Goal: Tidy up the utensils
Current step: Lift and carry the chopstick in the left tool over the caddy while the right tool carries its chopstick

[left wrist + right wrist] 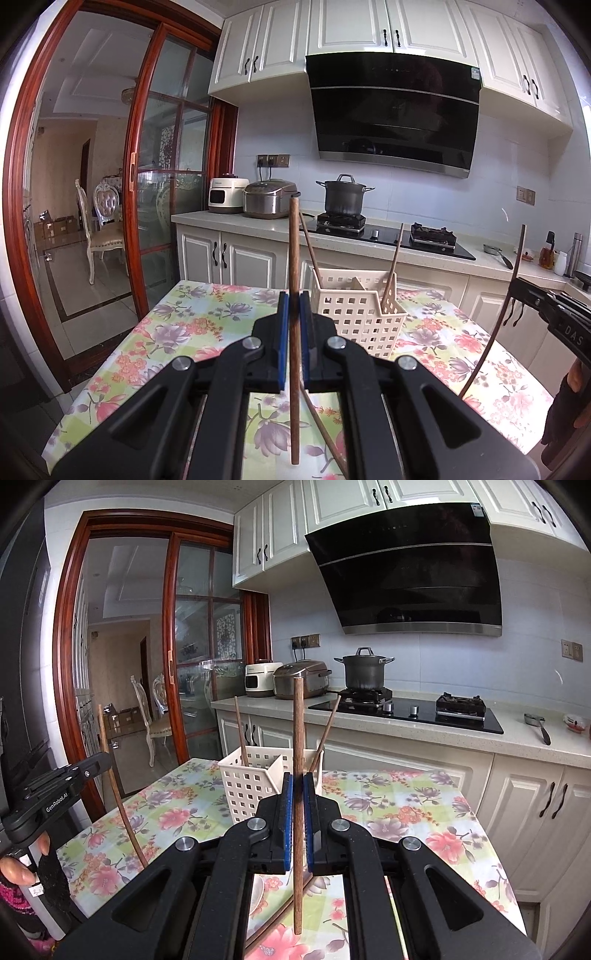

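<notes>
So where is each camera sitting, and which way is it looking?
Left wrist: rides on the left gripper, looking along its fingers, shut on a chopstick, toward the basket and stove; the right gripper shows at the right edge.
Right wrist: rides on the right gripper, shut on its own chopstick, facing the same way; the left gripper and a hand show at left.
Shared: basket, stove, pot, flowery table.

White upper cabinets (354, 22) line the kitchen wall above a black range hood (395, 110). A pale counter (480, 734) carries a black hob (391, 236), a lidded pot (345, 195) and 2 cookers (251, 197). A red-framed glass sliding door (166, 177) opens onto a dining room with ornate chairs (99, 221).
</notes>
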